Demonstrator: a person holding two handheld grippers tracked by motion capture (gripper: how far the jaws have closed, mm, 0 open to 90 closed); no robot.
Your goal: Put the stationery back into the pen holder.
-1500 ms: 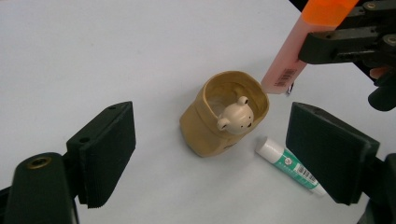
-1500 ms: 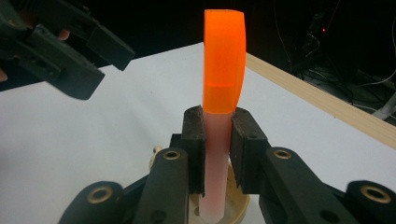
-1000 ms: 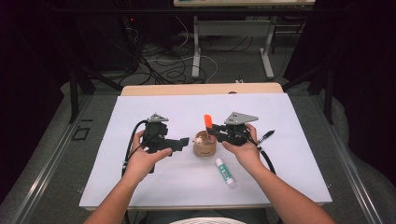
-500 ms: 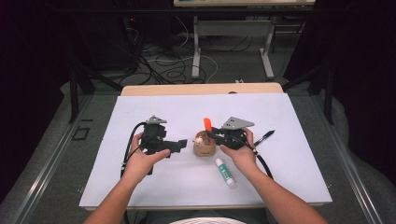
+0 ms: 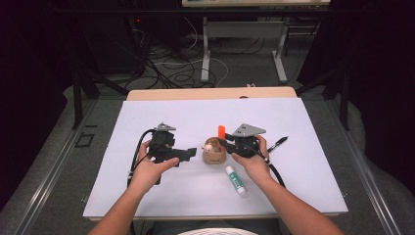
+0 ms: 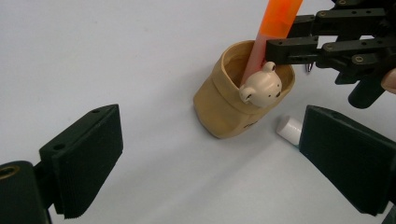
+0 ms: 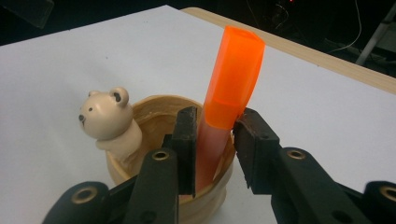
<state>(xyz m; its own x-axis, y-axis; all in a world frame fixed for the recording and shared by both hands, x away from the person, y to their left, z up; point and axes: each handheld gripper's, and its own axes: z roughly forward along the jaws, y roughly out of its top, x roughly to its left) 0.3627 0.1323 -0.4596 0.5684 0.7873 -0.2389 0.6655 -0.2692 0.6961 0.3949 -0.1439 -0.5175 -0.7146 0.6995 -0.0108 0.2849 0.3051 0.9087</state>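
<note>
Inside, bear cup [image 7: 154, 154] holds orange marker [image 7: 224, 107].

On the white surface [image 5: 147, 196]: one bear-faced wooden pot [image 5: 213, 154], one orange marker [image 5: 221, 131], one glue stick [image 5: 236, 180], one black pen [image 5: 277, 144], and two hand-held tools, left [image 5: 188, 153] and right [image 5: 221, 142].

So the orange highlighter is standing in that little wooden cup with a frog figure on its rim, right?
Not a frog: the figure on the wooden cup is a small cream bear, as the right gripper view shows. The rest holds: the orange highlighter stands in that cup, between the jaws of the right tool.
</note>
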